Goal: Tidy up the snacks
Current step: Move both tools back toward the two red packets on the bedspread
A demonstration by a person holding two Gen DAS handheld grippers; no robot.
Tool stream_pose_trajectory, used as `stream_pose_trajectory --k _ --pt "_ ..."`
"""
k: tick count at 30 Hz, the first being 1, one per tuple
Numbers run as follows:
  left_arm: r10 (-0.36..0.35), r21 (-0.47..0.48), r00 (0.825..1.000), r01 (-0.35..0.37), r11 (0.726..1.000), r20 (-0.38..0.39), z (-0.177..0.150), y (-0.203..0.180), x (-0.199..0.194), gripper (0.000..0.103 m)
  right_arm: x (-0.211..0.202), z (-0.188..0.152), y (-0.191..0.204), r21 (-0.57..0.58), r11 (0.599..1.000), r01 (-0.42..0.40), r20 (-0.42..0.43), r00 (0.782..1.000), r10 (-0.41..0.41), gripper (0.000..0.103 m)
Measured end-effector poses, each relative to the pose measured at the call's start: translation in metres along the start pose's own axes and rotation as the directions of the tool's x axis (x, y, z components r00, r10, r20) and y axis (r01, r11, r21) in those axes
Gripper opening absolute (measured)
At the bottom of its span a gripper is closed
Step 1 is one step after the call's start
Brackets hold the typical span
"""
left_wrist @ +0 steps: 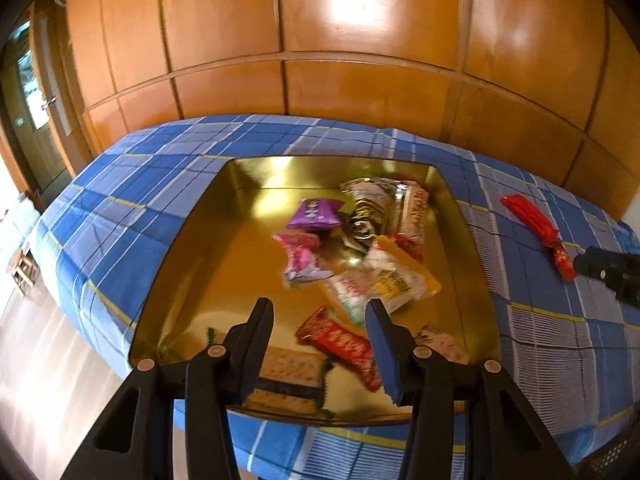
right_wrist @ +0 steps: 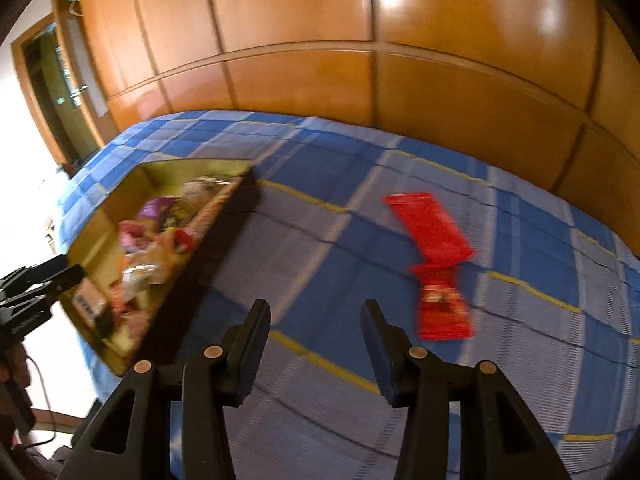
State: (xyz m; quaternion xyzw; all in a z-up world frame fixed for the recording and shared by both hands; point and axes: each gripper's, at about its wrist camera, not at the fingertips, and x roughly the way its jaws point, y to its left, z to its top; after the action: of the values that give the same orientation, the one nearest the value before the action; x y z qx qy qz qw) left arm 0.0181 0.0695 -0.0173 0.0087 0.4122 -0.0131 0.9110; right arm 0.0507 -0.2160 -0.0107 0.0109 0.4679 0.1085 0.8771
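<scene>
A gold tray (left_wrist: 192, 232) lies on the blue plaid cloth and holds several snack packets, among them a purple one (left_wrist: 316, 214), a pink one (left_wrist: 300, 252) and a red bar (left_wrist: 340, 344). My left gripper (left_wrist: 320, 308) hangs open over the tray's near end, with nothing between its fingers. Two red packets (right_wrist: 432, 232) lie on the cloth to the right of the tray (right_wrist: 116, 200). Short of them and a little to their left, my right gripper (right_wrist: 315, 308) hovers open and empty above the cloth. Each view shows the other gripper: the right one (left_wrist: 588, 266) and the left one (right_wrist: 60, 276).
Wooden wardrobe panels (left_wrist: 320, 40) rise right behind the cloth-covered surface (left_wrist: 120, 200). A doorway (left_wrist: 36, 120) stands at the far left, with pale floor (left_wrist: 40, 360) below the surface's left edge. A hand (right_wrist: 16, 360) holds the left gripper.
</scene>
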Motion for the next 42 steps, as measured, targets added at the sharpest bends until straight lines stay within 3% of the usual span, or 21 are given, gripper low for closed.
stream_pose_trajectory --k 11,18,23,29,34,42 --pt "-0.074 0.127 0.997 0.072 0.989 0.012 0.023 -0.054 0.002 0.051 -0.003 -0.001 -0.097 0.047 0.981 0.188 -0.038 0.982 -0.186 0.048" --pt "-0.147 0.179 0.989 0.149 0.972 -0.022 0.043 -0.096 0.012 0.052 0.005 -0.018 -0.149 0.192 0.959 0.209 -0.057 0.978 -0.201 0.048" --pt "-0.215 0.201 0.974 0.225 0.953 -0.067 0.062 -0.136 0.024 0.056 0.005 -0.023 -0.177 0.343 0.917 0.206 -0.072 0.979 -0.193 0.048" --pt "-0.286 0.199 0.944 0.316 0.928 -0.165 0.080 -0.188 0.057 0.060 -0.001 -0.022 -0.188 0.421 0.889 0.180 -0.058 0.984 -0.171 0.048" --pt "-0.339 0.112 0.899 0.380 0.918 -0.276 0.094 -0.227 0.100 0.063 -0.001 -0.021 -0.185 0.433 0.888 0.158 -0.060 0.987 -0.146 0.048" --pt "-0.364 0.025 0.863 0.397 0.917 -0.351 0.120 -0.278 0.157 0.068 0.000 -0.018 -0.181 0.428 0.896 0.122 -0.057 0.993 -0.108 0.048"
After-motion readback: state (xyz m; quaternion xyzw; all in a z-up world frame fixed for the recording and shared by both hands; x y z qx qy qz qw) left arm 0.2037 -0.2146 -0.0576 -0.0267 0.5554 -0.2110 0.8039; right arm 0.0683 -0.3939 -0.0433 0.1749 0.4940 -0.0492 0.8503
